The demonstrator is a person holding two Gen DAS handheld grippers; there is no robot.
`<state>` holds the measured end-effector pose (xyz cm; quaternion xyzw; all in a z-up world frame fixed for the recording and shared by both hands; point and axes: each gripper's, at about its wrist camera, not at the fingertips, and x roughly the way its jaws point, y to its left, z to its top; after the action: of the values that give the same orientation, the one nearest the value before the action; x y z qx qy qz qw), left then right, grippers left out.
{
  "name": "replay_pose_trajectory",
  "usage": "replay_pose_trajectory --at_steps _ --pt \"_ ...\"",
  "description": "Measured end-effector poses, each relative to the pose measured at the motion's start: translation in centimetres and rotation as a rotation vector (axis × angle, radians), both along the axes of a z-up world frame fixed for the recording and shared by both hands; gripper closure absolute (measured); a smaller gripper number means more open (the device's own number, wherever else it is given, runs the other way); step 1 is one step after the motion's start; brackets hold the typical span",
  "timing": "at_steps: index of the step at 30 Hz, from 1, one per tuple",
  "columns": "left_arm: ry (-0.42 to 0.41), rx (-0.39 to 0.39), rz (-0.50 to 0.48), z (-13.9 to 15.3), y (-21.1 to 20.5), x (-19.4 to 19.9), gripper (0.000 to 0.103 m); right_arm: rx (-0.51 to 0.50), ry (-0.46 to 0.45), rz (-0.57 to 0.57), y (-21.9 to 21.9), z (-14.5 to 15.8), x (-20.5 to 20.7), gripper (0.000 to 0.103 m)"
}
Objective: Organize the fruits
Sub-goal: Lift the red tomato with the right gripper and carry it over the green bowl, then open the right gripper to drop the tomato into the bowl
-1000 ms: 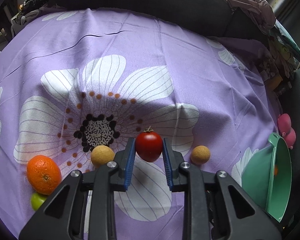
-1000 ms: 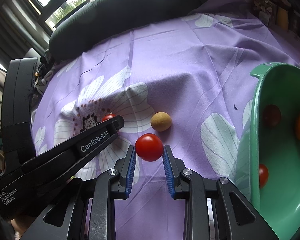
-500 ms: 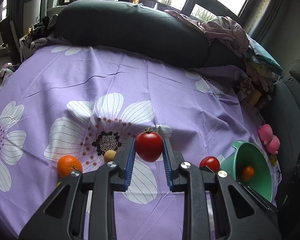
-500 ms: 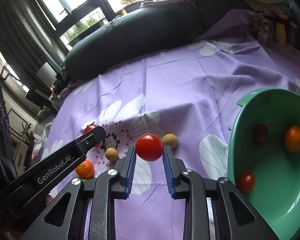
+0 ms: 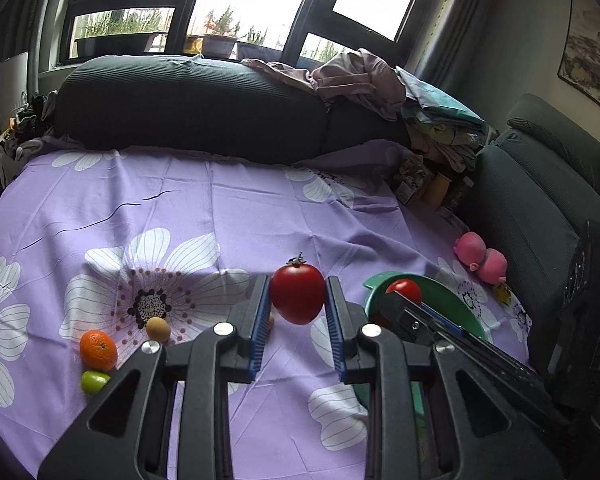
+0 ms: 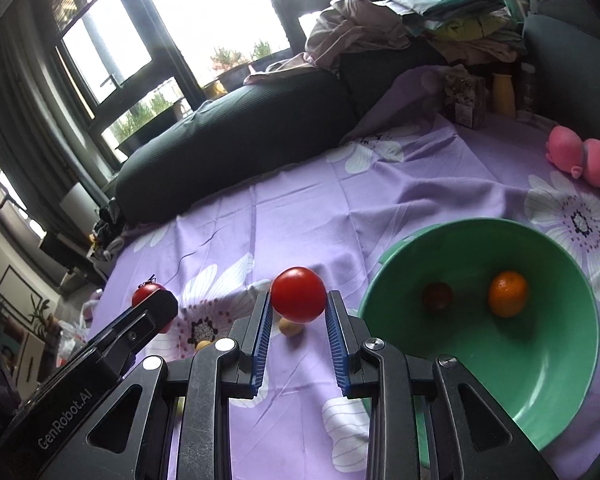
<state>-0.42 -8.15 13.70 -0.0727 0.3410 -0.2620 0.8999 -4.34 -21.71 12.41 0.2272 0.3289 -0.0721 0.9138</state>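
A tomato is pinched between the blue pads of the right claw, held clear of the purple cloth. The green bowl lies just to the right of this claw and lower; it is the nearer claw to the bowl. A second tomato with a stem is pinched in the left claw, with the bowl further off to its right, beyond the right claw.

The right view alone shows the bowl's contents: an orange and a dark fruit. The left view alone shows an orange on the cloth, a lime and a tan fruit, low to the left of that claw.
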Motion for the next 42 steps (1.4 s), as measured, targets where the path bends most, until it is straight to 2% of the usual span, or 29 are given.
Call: replay_pose_trajectory --at_steps 5,10,23,30,42 --pt "-0.014 0.006 -0.093 -0.2 -2.4 -1.2 0.077 0.002 -0.006 -0.102 -2.3 0.4 -1.5 0.074" --pt "0.013 0.005 -0.178 -1.3 -4.5 -1.5 0.077 0.005 0.014 -0.198 -4.5 0.0 -2.8 0.073" --pt "0.146 0.035 -0.359 -5.3 -9.4 -1.7 0.076 0.054 0.121 -0.267 -7.4 -2.6 -2.7 0.073" --pt "0.197 0.046 -0.371 -6.6 -10.2 -1.3 0.076 0.051 0.204 -0.298 -8.3 -4.2 -2.2 0.073" --pt "0.229 0.058 -0.396 -7.6 -11.0 -1.0 0.076 0.047 0.263 -0.307 -8.8 -5.3 -1.8 0.073"
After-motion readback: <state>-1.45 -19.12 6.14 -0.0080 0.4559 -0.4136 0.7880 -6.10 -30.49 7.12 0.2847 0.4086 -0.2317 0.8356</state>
